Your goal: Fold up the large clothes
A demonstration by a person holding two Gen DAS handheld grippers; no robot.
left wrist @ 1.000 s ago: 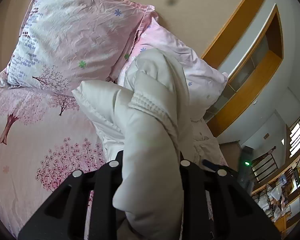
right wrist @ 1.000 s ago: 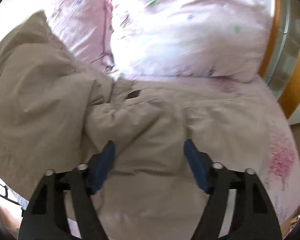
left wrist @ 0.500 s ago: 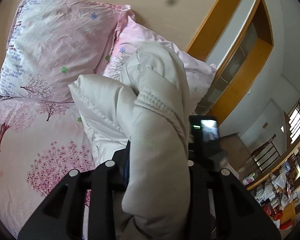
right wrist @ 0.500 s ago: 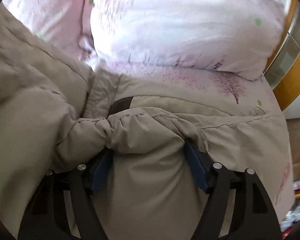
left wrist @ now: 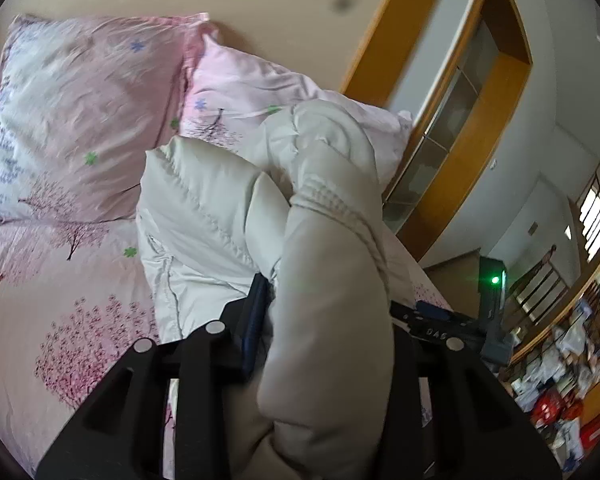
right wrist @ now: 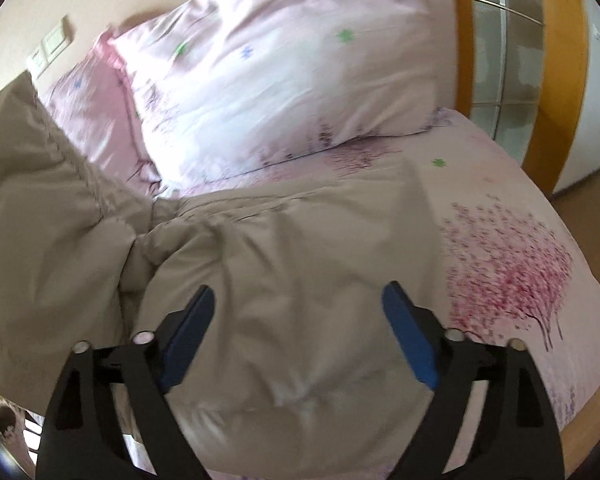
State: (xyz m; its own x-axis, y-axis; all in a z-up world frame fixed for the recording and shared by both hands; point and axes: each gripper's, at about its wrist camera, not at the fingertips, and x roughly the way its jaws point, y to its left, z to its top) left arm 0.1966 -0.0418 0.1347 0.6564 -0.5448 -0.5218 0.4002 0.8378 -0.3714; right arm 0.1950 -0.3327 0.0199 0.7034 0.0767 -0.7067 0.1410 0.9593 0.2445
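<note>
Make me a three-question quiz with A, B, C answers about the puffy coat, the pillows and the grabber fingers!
1. Where does the coat lie?
A. on the bed
B. on the floor
C. on a chair

2. How many pillows are at the wall?
A. one
B. two
C. four

3. What is the left gripper doing?
A. hanging open over nothing
B. gripping a pillow
C. pinching a fold of coat

Answers: 1 A, it spreads over the pink sheet. 2 B, a pink pillow beside a paler pillow. 3 C, padded fabric bulges between its fingers.
</note>
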